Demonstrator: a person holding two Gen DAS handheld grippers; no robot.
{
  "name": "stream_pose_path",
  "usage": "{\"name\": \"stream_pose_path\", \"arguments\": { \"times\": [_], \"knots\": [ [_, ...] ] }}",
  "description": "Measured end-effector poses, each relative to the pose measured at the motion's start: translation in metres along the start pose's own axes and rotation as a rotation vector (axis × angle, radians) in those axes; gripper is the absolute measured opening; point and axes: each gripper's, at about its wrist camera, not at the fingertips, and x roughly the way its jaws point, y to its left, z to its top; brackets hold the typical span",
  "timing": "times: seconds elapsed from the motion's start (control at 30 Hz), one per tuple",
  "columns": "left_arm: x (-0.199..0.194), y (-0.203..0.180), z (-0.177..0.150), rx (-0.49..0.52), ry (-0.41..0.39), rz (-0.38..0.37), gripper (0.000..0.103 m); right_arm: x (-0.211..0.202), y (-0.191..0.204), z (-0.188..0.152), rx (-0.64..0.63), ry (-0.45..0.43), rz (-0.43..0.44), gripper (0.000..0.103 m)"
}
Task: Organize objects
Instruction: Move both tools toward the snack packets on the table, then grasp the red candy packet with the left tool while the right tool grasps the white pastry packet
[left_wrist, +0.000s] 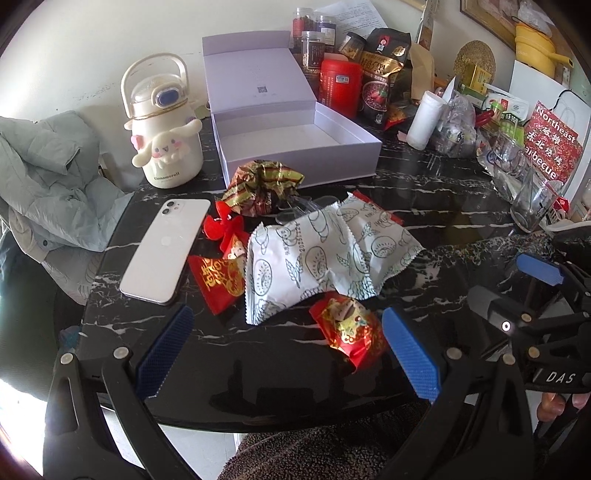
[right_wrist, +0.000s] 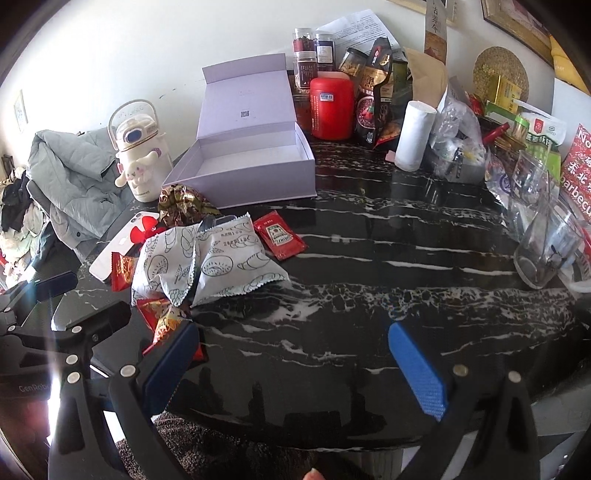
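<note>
Cinnamoroll bottle beside grey jacket, red canister (upright), glass tumbler, black marble table

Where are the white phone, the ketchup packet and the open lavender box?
white phone (left_wrist: 162, 251), left wrist view, middle of its back.
ketchup packet (right_wrist: 279, 235), right wrist view, label centre.
open lavender box (left_wrist: 295, 138), left wrist view, inside floor.

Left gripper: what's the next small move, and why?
Probably ease the left gripper forward and close on the red candy. Its jaws are open and empty, the candy lies just ahead by the right finger, and the box behind is open and empty.
</note>
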Motion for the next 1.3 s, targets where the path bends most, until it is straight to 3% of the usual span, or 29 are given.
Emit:
{"name": "stream_pose_path", "arguments": {
  "times": [0.53, 0.73, 0.9, 1.1, 1.3],
  "knots": [
    [0.038, -0.028, -0.018, -0.016, 0.103, -0.038, 0.096, 0.021, -0.033, -0.024, 0.046, 0.091, 0.010, 0.103],
    [0.049, -0.038, -0.014, -0.005, 0.116, -0.046, 0.080, 0.029, -0.041, -0.021, 0.060, 0.099, 0.017, 0.103],
    [0.056, -0.037, -0.011, 0.003, 0.137, -0.058, 0.055, 0.039, -0.038, -0.015, 0.045, 0.116, 0.042, 0.103],
    [0.056, -0.027, -0.008, 0.002, 0.145, -0.099, 0.045, 0.050, -0.025, -0.002, 0.012, 0.123, 0.079, 0.103],
    [0.051, -0.008, -0.009, -0.025, 0.163, -0.142, 0.043, 0.056, -0.003, 0.014, -0.056, 0.109, 0.120, 0.103]
  ]
}}
